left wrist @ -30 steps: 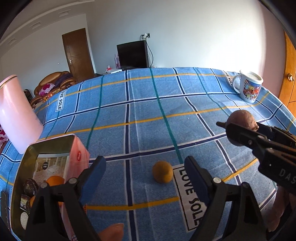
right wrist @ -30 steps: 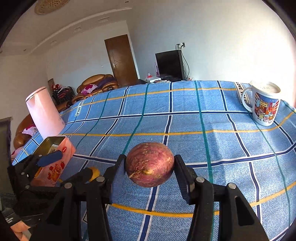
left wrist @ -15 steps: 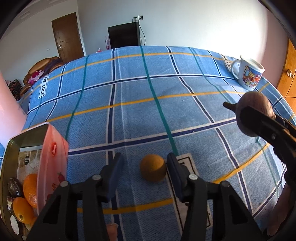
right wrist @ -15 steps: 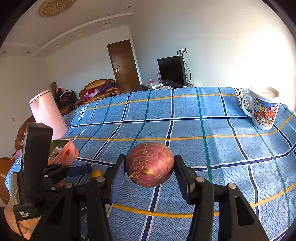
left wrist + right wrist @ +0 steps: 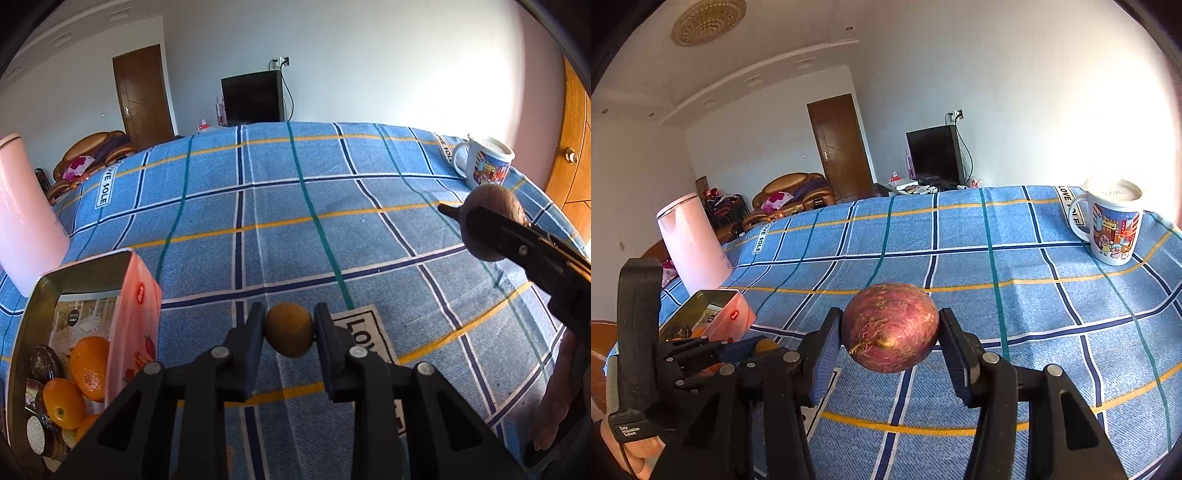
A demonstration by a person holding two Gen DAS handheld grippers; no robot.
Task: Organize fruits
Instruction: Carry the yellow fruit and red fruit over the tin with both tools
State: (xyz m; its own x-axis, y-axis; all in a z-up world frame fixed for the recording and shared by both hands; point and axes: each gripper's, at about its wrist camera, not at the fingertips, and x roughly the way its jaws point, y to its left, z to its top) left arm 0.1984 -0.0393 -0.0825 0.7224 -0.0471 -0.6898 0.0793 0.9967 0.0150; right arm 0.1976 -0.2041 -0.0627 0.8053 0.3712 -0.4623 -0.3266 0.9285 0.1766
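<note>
My left gripper point(image 5: 289, 330) is shut on a small yellow-brown round fruit point(image 5: 289, 334) just above the blue checked tablecloth point(image 5: 295, 229). My right gripper point(image 5: 890, 334) is shut on a reddish-purple passion fruit point(image 5: 890, 326) and holds it above the table; it shows at the right of the left wrist view point(image 5: 493, 225). A pink tin box point(image 5: 136, 325) at the left holds oranges point(image 5: 88, 363) and dark round pieces. The left gripper also shows at the lower left of the right wrist view point(image 5: 753, 349), beside the tin point(image 5: 718, 314).
A pink kettle point(image 5: 26, 218) stands behind the tin at the left. A printed white mug point(image 5: 485, 162) stands at the far right of the table. A door, a television and a sofa are beyond the table.
My left gripper has closed its jaws on the small yellow-brown fruit and lifted it slightly. My right gripper has risen a little with the passion fruit.
</note>
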